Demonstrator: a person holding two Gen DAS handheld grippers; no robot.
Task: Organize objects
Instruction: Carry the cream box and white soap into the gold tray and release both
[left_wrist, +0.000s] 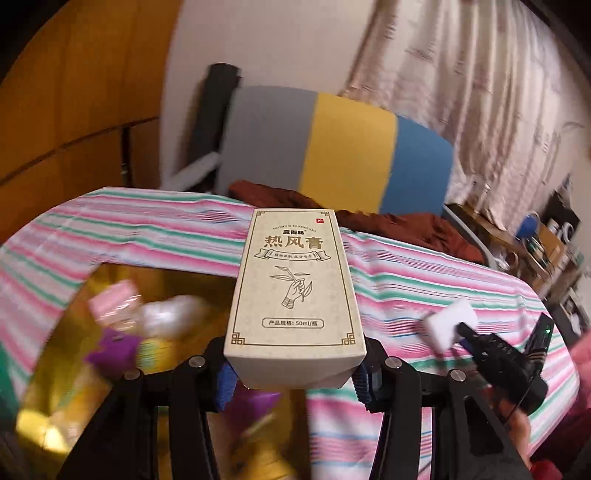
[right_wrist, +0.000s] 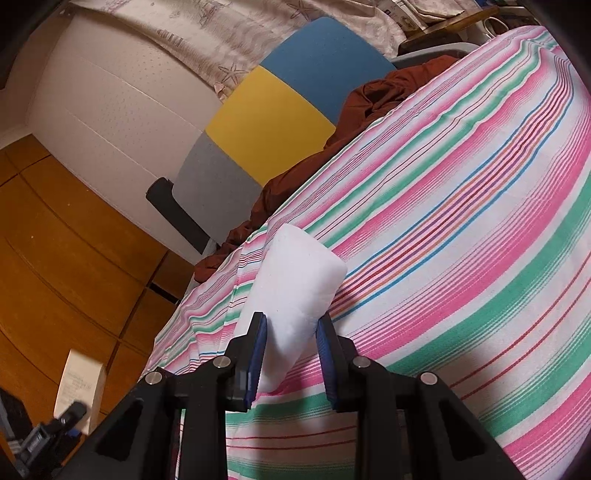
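The striped tabletop (right_wrist: 461, 229) carries no loose item in either view; the task's things are in the two grippers or in the yellow bin (left_wrist: 110, 280) at its left edge, seen in the left wrist view with blurred packets inside. The cardboard box (left_wrist: 295, 295) is held by the left gripper (left_wrist: 293, 380) above the boundary between bin and tabletop, its printed face up and most of its length projecting forward past the fingers (left_wrist: 225, 384). Risk, as a judgement: the hold is on the near end only, so the long overhang could lever the box downward or let it slide out, and the motion blur around the bin suggests a fast carry that would add to this. A release from here could land the box on the bin rim or on the packets rather than flat. The left fingers are moderately spread and pinch the box sides. The white foam block (right_wrist: 295, 295) is in the right gripper (right_wrist: 291, 363), raised over the tabletop, well apart from the box. Its soft body bulges beyond the fingers (right_wrist: 256, 354), so it may deform and creep out of the grip. The right fingers are at their narrowest and squeeze the block's near end.
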